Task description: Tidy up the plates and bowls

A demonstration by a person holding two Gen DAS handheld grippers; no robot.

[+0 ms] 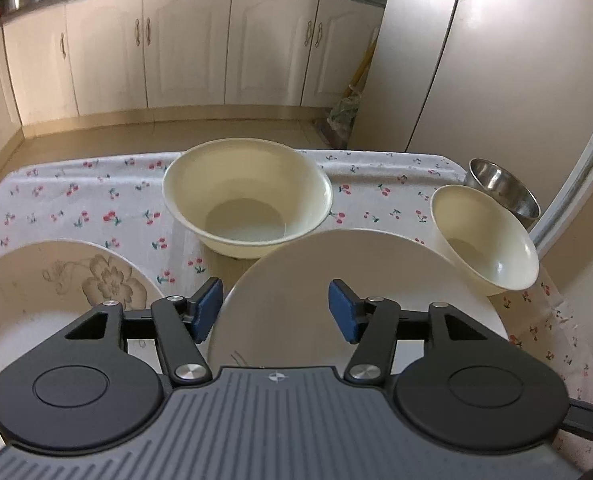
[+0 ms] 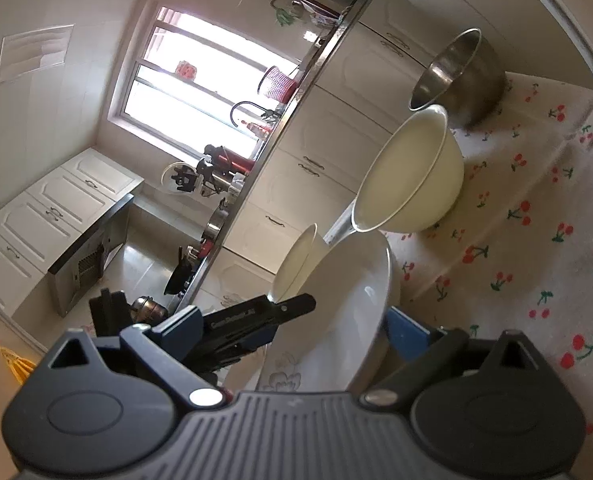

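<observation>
My left gripper (image 1: 275,312) hangs open over the near part of a plain white plate (image 1: 336,272), its blue pads apart and holding nothing. A flower-printed plate (image 1: 56,300) lies to the left. Behind them stand a large cream bowl (image 1: 248,200), a small cream bowl (image 1: 484,240) and a steel bowl (image 1: 500,188). In the rolled right wrist view my right gripper (image 2: 292,334) is open. The white plate's (image 2: 344,300) rim sits between its jaws, close to the right pad and well clear of the left one. One of the left gripper's fingers (image 2: 292,306) reaches over that plate.
Everything stands on a table under a cherry-print cloth (image 1: 96,200), whose far edge drops to the kitchen floor. Cream cabinets (image 1: 184,48) and a cluttered counter run behind. A tall pale appliance (image 1: 496,60) stands at the right.
</observation>
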